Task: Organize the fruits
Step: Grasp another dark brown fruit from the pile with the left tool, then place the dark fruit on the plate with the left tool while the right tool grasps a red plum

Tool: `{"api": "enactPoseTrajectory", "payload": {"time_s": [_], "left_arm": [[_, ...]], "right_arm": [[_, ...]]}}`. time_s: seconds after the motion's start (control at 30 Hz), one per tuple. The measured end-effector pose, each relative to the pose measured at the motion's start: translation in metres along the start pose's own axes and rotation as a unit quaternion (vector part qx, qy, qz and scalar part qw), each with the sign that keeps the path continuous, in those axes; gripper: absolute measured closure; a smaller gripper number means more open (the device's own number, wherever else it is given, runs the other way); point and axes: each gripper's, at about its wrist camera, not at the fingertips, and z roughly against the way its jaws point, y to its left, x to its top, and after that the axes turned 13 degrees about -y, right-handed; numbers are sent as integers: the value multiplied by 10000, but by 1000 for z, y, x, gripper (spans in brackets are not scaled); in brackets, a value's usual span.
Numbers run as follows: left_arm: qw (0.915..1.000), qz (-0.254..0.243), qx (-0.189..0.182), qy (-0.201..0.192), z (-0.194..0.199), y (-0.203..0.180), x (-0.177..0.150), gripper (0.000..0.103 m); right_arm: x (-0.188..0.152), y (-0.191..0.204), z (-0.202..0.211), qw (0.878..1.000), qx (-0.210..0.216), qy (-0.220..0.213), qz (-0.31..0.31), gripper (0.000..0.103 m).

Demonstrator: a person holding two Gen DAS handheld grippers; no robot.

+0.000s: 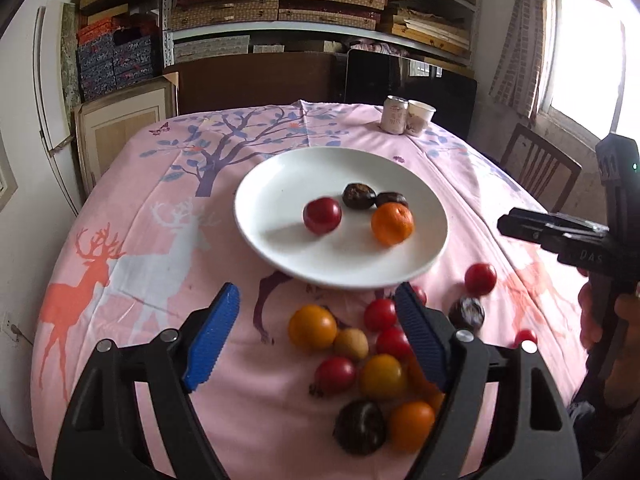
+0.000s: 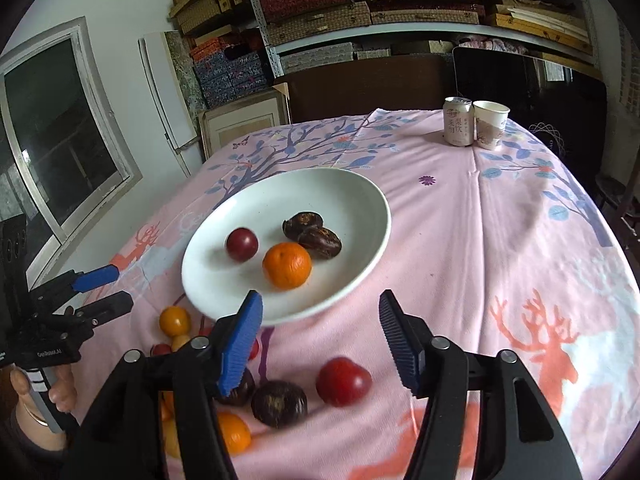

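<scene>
Both grippers, left (image 1: pixel 318 312) and right (image 2: pixel 318 322), released, empty; I'd straddle one red plum (image 2: pixel 343 382) squarely before lifting to white plate (image 2: pixel 360 276).

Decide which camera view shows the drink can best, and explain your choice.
The right wrist view: the can appears larger there, its label print visible, standing beside a paper cup. The left wrist view shows the same can smaller and farther off, its label blurred.
</scene>
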Motion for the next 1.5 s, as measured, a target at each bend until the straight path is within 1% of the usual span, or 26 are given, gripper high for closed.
{"api": "enactPoseTrajectory", "payload": {"time_s": [0.07, 0.17, 0.23, 0.3, 0.37, 0.4, 0.43, 0.53, 0.67, 0.73, 0.8, 0.9, 1.0, 1.07, 1.13, 1.3, 1.4, 1.43, 1.5], "left_arm": [[9998, -196, -5, 64, 15, -4, -18, 26], [9987, -479, -37, 173, 31, -12, -45, 26], [9981, -598, -32, 126, 40, -15, -57, 26], [9978, -637, 2, 168, 43, -16, -66, 26], [9976, -575, -74, 366, 39, -15, -75, 34], [9971, -564, -153, 492, 35, -15, -80, 41], [9963, -603, -198, 585, 32, -17, -85, 44], [9937, -851, -147, 718, 22, -26, -96, 46], [9947, -768, -101, 670, 10, -32, -92, 49], [9950, -765, -111, 625, 6, -35, -89, 57], [9949, -794, -87, 614, 1, -38, -87, 60], [9936, -966, 6, 587, -4, -45, -86, 60], [9941, -969, 125, 474, -3, -46, -82, 47], [9946, -927, 41, 474, -4, -46, -80, 48], [9947, -895, -25, 501, -5, -44, -81, 61], [9978, -521, -197, 347, 7, -34, -79, 61], [9990, -236, -259, 264, 16, -24, -79, 61], [9992, -194, -257, 254, 19, -22, -79, 61], [9994, -171, -227, 215, 25, -20, -80, 61]], "right_arm": [[-13, -7, 20, 10000, -65, -5, 29, 38], [-34, -21, 38, 9998, -54, 124, -142, 38], [-48, -28, 48, 9995, -121, 151, -239, 38], [-61, -34, 55, 9990, -125, 183, -390, 38], [-70, -38, 59, 9982, -101, 259, -524, 38], [-74, -38, 60, 9980, -90, 298, -541, 38], [-78, -37, 60, 9980, -84, 338, -529, 38], [-86, -35, 60, 9980, -95, 442, -445, 38], [-88, -31, 56, 9978, -68, 501, -430, 38], [-88, -27, 55, 9978, -28, 518, -411, 38], [-88, -22, 55, 9980, 11, 529, -343, 38], [-89, -17, 54, 9979, 69, 579, -265, 38], [-91, -14, 50, 9973, 164, 668, -248, 38], [-92, -10, 49, 9972, 202, 699, -183, 38], [-93, -4, 47, 9972, 226, 714, -74, 38], [-89, 8, 37, 9969, 273, 727, 158, 38], [-87, 12, 26, 9963, 307, 792, 126, 38], [-88, 14, 21, 9959, 301, 839, 121, 39], [-90, 17, 11, 9948, 305, 957, 155, 45]]}}
